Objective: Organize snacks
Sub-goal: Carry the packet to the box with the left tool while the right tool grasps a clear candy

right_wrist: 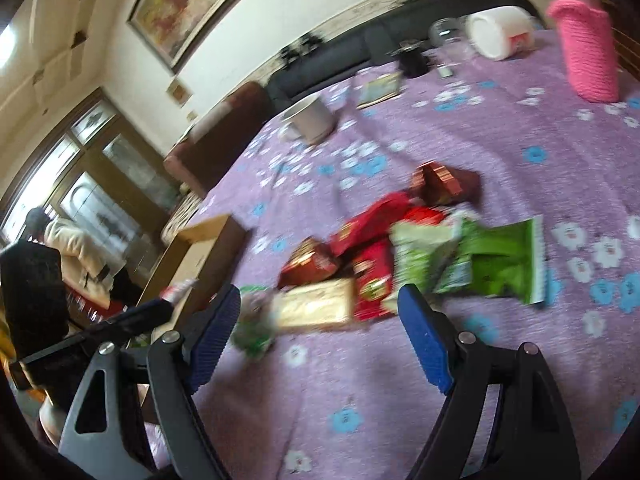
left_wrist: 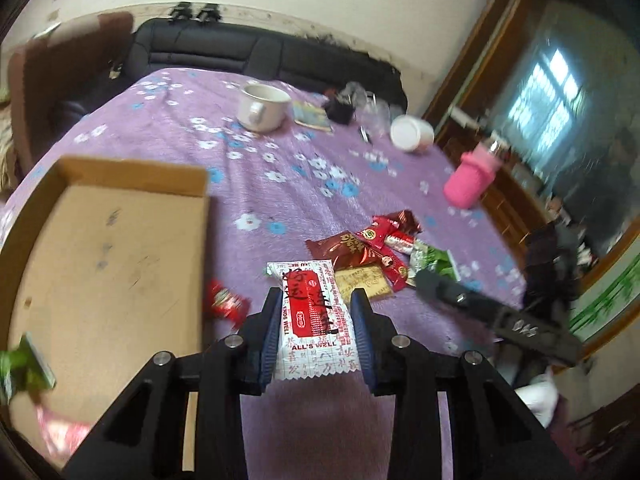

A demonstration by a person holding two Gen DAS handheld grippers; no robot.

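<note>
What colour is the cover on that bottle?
Bright pink, a knitted cover on the bottle. The right wrist view shows it best.

A cardboard tray [left_wrist: 120, 248] sits on the table [left_wrist: 256, 184] at the left, with a snack packet [left_wrist: 24, 364] at its near edge and another small packet [left_wrist: 226, 302] just beside its right wall. To the right of the tray lies a heap of snack packets [left_wrist: 384, 252], overlapping one another. Between the two, nearer me, the left gripper [left_wrist: 316, 320] holds a wrapped snack [left_wrist: 314, 312] between its pads. The right gripper [right_wrist: 320, 320] stands just before the heap. Behind everything, a mug [left_wrist: 262, 106], a tipped jar [left_wrist: 412, 132] and a sleeved bottle [left_wrist: 472, 178] line the far side, and a sofa [left_wrist: 256, 54] runs behind the table.
</note>
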